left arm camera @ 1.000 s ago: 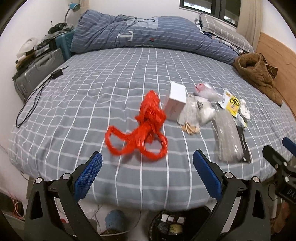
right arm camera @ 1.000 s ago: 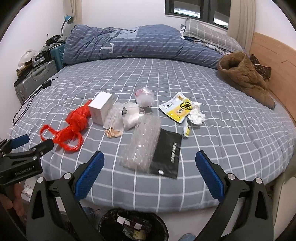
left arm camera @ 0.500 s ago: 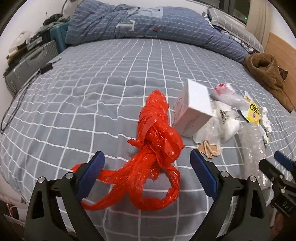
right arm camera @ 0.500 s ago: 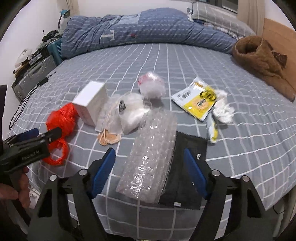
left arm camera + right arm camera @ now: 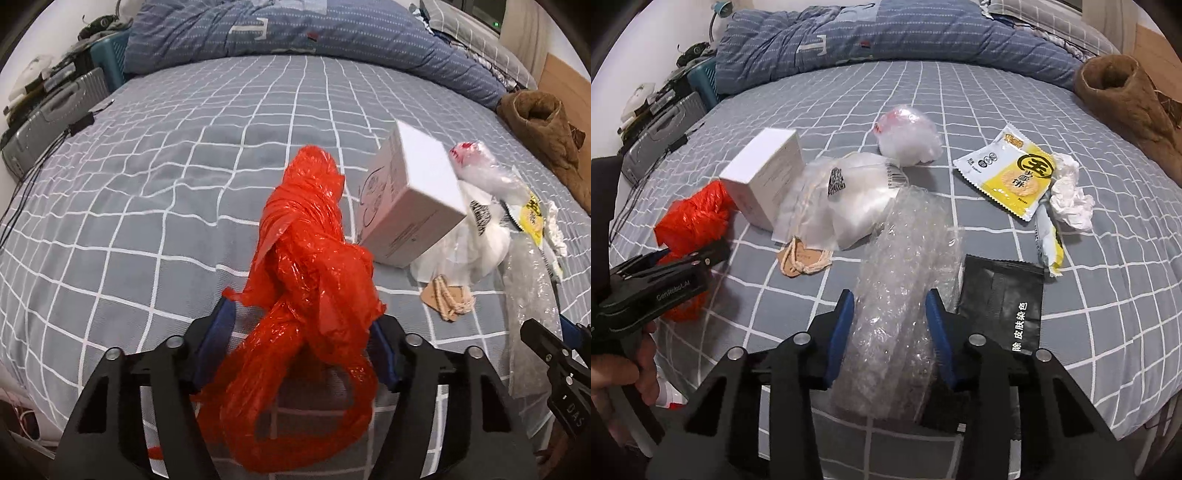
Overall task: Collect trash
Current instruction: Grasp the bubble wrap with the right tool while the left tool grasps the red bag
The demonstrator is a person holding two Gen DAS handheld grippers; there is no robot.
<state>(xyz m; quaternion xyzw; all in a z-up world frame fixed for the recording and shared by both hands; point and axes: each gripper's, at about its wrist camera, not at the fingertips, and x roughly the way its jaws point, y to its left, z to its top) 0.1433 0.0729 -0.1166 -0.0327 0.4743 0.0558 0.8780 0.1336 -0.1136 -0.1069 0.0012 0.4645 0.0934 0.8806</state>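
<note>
Black "GenRobot.AI" left claw [image 5: 701, 258] has just been closing around the red bag [image 5: 314, 266]; right claw [image 5: 890, 317] likewise around bubble wrap [image 5: 905, 280].

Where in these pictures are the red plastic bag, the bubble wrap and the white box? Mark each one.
red plastic bag [image 5: 314, 258]: left wrist view, on its crumpled middle.
bubble wrap [image 5: 905, 280]: right wrist view, on its middle, between the blue pads.
white box [image 5: 768, 173]: right wrist view, on its front face.
</note>
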